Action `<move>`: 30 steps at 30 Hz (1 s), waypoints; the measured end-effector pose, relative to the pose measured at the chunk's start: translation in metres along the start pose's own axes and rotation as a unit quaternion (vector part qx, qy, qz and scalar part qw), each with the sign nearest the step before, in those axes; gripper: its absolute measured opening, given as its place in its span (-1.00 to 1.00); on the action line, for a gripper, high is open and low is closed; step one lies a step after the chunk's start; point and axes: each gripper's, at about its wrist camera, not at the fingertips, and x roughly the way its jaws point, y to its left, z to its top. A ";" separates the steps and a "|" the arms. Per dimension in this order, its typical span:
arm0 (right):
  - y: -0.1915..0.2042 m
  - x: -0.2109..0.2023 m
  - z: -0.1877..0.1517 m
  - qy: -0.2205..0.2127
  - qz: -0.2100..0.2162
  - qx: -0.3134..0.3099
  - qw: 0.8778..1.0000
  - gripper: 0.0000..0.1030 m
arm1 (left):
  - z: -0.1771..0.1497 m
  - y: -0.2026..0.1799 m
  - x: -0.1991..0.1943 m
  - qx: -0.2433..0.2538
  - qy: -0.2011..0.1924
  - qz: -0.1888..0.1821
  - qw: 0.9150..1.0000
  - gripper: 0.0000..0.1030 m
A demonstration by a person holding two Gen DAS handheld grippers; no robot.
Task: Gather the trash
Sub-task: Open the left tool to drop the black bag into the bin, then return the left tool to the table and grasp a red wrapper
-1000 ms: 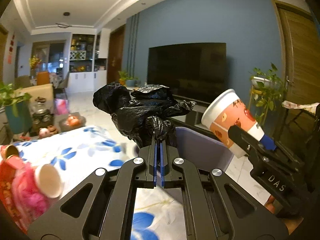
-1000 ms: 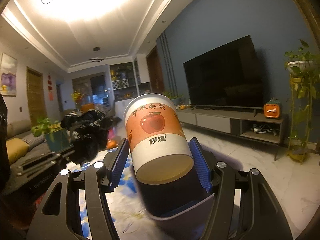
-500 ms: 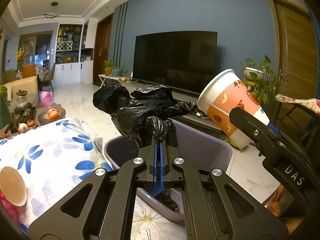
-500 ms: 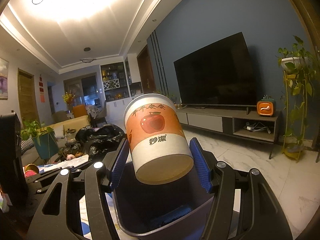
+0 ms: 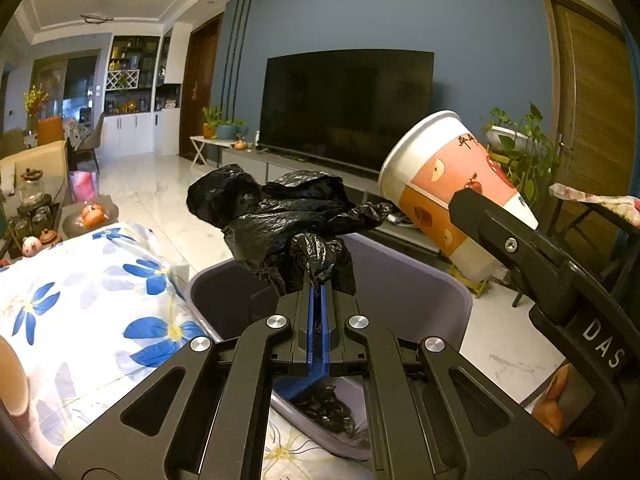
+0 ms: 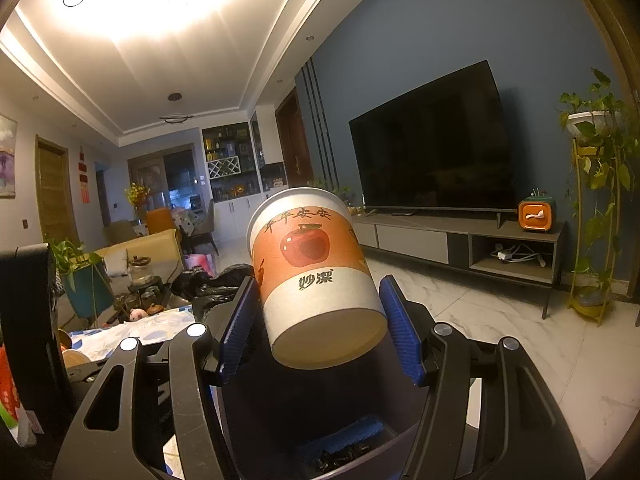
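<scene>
My left gripper (image 5: pixel 318 292) is shut on a crumpled black plastic bag (image 5: pixel 280 216) and holds it above the grey-purple bin (image 5: pixel 420 272). My right gripper (image 6: pixel 320 312) is shut on an orange and white paper cup (image 6: pixel 312 276) printed with an apple, tilted with its base toward the camera, above the same bin (image 6: pixel 400 408). In the left wrist view the cup (image 5: pixel 444 184) sits at the right, over the bin's far rim. Dark scraps (image 5: pixel 328 408) lie in the bin's bottom.
A table with a white cloth with blue flowers (image 5: pixel 100 304) lies left of the bin; a paper cup (image 5: pixel 12 384) lies at its left edge. A TV (image 6: pixel 432 144) on a low console stands ahead. A plant stand (image 6: pixel 596 208) is at the right.
Both grippers have moved right from over the flowered table to over the bin, still holding the bag and the cup. The bin interior now shows below them.
</scene>
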 end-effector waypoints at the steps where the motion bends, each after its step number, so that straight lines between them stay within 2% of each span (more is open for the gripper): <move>1: 0.001 0.001 0.000 0.001 -0.001 0.000 1.000 0.19 | -0.001 0.000 0.002 0.001 0.002 -0.003 1.000 -0.87; 3: 0.002 0.003 0.000 0.004 0.001 -0.002 1.000 0.20 | -0.003 0.001 0.006 0.011 0.013 0.006 1.000 -0.43; 4: 0.002 0.004 0.000 0.005 0.003 -0.001 1.000 0.20 | -0.006 0.002 0.007 0.014 0.013 0.015 1.000 -0.02; 5: 0.002 0.005 0.000 0.006 0.004 0.000 1.000 0.20 | -0.008 0.005 0.005 0.014 0.010 0.021 1.000 0.25; 9: 0.002 0.011 -0.001 0.011 0.009 0.002 1.000 0.21 | -0.012 0.018 -0.011 -0.006 -0.005 0.032 0.999 0.53; 10: 0.003 0.012 -0.001 0.013 0.009 0.001 1.000 0.24 | -0.013 0.022 -0.017 -0.009 -0.011 0.045 0.999 0.61; 11: 0.003 0.014 -0.002 0.016 0.011 0.000 1.000 0.37 | -0.014 0.026 -0.023 -0.014 -0.015 0.057 0.998 0.63; 12: 0.004 0.014 -0.003 0.016 0.010 -0.001 1.000 0.39 | -0.014 0.031 -0.030 -0.023 -0.020 0.063 0.998 0.63; 14: 0.007 0.012 -0.004 0.017 0.007 -0.003 1.000 0.39 | -0.017 0.037 -0.044 -0.035 -0.027 0.079 0.996 0.66; 19: 0.017 -0.006 -0.005 0.010 -0.003 -0.019 1.000 0.39 | -0.027 0.043 -0.089 -0.038 -0.054 0.150 0.987 0.69; 23: 0.030 -0.030 -0.006 0.002 -0.003 -0.033 0.999 0.42 | -0.035 0.049 -0.129 -0.056 -0.070 0.191 0.977 0.69; 30: 0.069 -0.067 -0.025 0.017 0.039 -0.053 0.998 0.47 | -0.067 0.069 -0.198 -0.077 -0.073 0.279 0.954 0.69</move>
